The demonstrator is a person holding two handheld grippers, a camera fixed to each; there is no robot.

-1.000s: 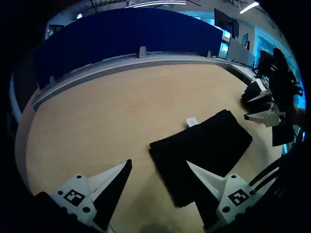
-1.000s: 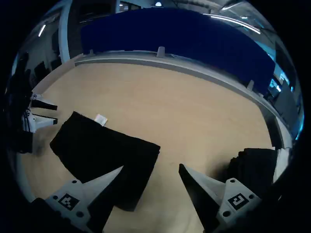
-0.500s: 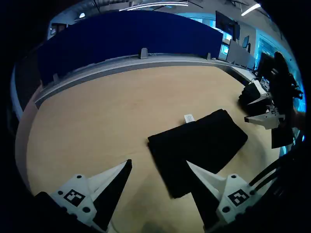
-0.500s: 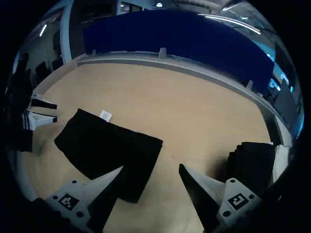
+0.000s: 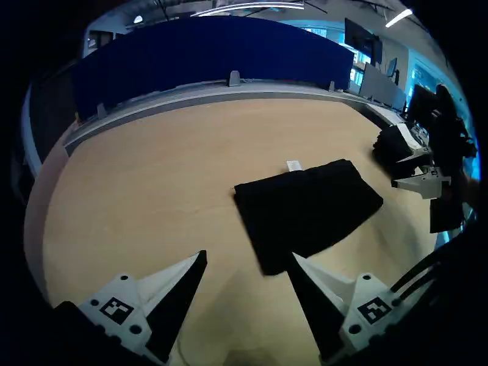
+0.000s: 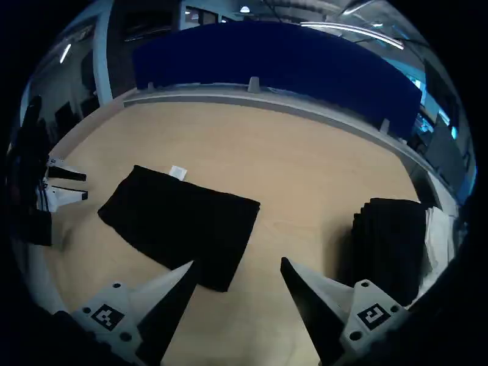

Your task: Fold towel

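Left claw (image 5: 247,253): stood wide open and empty above the tabletop (image 5: 152,177), just short of the near edge of the towel (image 5: 305,210).
Right claw (image 6: 237,261): likewise spread wide, gripping nothing, over the towel's near corner.
Towel: black, lay flat as a rectangle on the tabletop, a white tag (image 5: 294,165) at its far edge.
Stack (image 6: 387,244): dark folded cloths sat apart from the towel.
Backdrop: a blue partition (image 5: 213,52) lined the tabletop's far side.

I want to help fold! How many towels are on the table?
1 on its own: the black towel, flat in the middle of the wooden table. A pile of dark folded cloth sits beside the right gripper; it may hold more towels.
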